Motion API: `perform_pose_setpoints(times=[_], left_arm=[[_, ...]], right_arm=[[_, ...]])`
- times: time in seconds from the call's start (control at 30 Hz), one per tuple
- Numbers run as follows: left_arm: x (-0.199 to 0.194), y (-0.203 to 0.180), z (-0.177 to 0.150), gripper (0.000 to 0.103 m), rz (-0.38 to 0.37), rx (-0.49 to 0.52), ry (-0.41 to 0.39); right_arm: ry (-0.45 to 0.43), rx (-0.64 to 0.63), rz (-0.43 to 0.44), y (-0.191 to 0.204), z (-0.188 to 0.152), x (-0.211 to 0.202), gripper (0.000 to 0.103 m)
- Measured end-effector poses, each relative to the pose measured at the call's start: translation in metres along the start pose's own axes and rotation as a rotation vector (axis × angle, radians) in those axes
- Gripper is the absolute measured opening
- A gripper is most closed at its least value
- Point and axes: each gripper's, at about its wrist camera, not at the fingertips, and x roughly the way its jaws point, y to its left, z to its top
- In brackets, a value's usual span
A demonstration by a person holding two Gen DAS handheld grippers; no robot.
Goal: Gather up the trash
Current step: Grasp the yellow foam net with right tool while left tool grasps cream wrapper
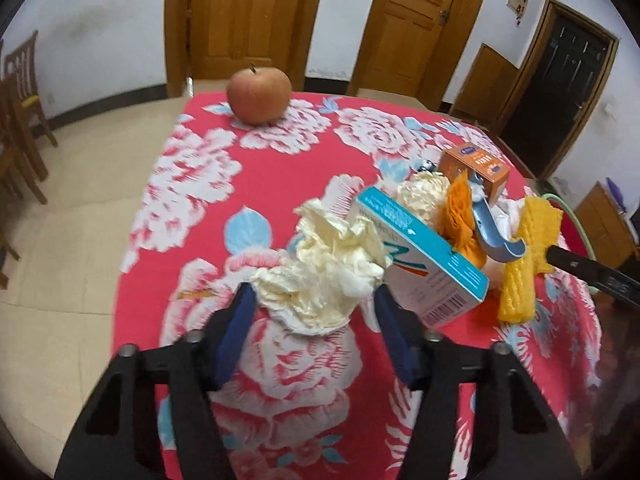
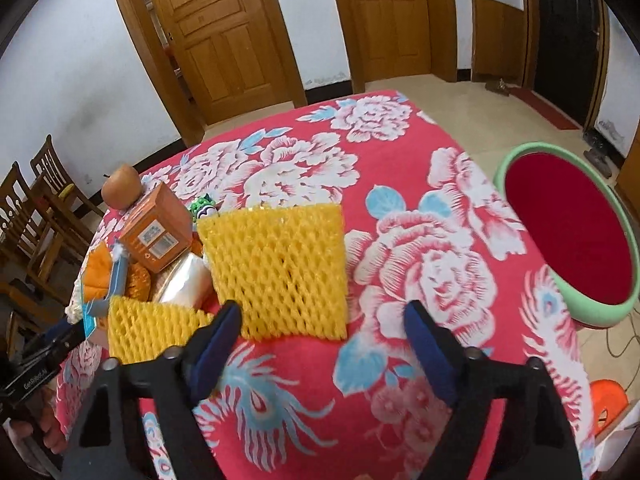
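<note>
Trash lies in a pile on the desk (image 1: 280, 168), which is covered by a red floral cloth; the red basin (image 2: 568, 236) with the green rim stands off the desk edge on the right and is the probable receptacle.

1. Yellow foam net (image 2: 280, 268): it lies flat, its near edge between the jaws of the right gripper (image 2: 320, 332). The jaws stand apart and do not press on it. Lower further so both pads straddle the edge before closing; the mesh will compress.
2. Crumpled tissue (image 1: 320, 276): the left gripper (image 1: 314, 304) brackets it, pads at its flanks, not visibly squeezing. Close gently, low on the wad. The white-and-teal box (image 1: 424, 256) touches the tissue; lift straight up to avoid dragging it.
</note>
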Motion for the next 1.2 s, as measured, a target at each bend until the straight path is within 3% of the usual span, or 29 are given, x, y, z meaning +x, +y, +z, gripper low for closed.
perform_pose_setpoints(times=[0.03, 0.07, 0.1, 0.17, 0.27, 0.63, 1.0, 1.03, 1.13, 1.2], left_arm=[[0.002, 0.000, 0.000, 0.042, -0.013, -0.006, 0.005], [0.002, 0.001, -0.001, 0.040, -0.023, -0.012, 0.008], [0.001, 0.002, -0.001, 0.038, -0.031, -0.021, 0.003], [-0.003, 0.002, 0.000, 0.022, -0.035, -0.025, -0.006], [-0.011, 0.002, -0.001, 0.012, -0.044, -0.046, -0.018], [-0.050, -0.017, -0.012, 0.004, -0.055, -0.061, -0.070], [-0.079, -0.051, -0.014, 0.004, -0.053, -0.008, -0.111], [-0.077, -0.051, -0.015, 0.011, -0.031, -0.015, -0.103], [-0.069, -0.045, -0.017, 0.049, 0.027, -0.043, -0.085], [-0.064, -0.041, -0.017, 0.054, 0.056, -0.055, -0.075]], right_arm=[[0.005, -0.001, 0.006, 0.000, 0.001, 0.003, 0.066], [0.015, -0.002, 0.021, -0.001, 0.001, 0.007, 0.057], [0.024, -0.003, 0.029, 0.000, 0.002, 0.009, 0.053], [0.038, -0.003, 0.068, -0.001, 0.001, 0.012, 0.033], [0.014, -0.032, 0.079, 0.001, 0.000, 0.010, 0.013], [-0.105, -0.073, 0.154, -0.006, -0.015, -0.041, 0.012], [-0.191, -0.003, 0.175, -0.037, -0.028, -0.086, 0.012], [-0.194, 0.001, 0.176, -0.039, -0.028, -0.087, 0.012], [-0.203, 0.025, 0.176, -0.048, -0.031, -0.093, 0.012], [-0.216, 0.036, 0.178, -0.052, -0.033, -0.097, 0.012]])
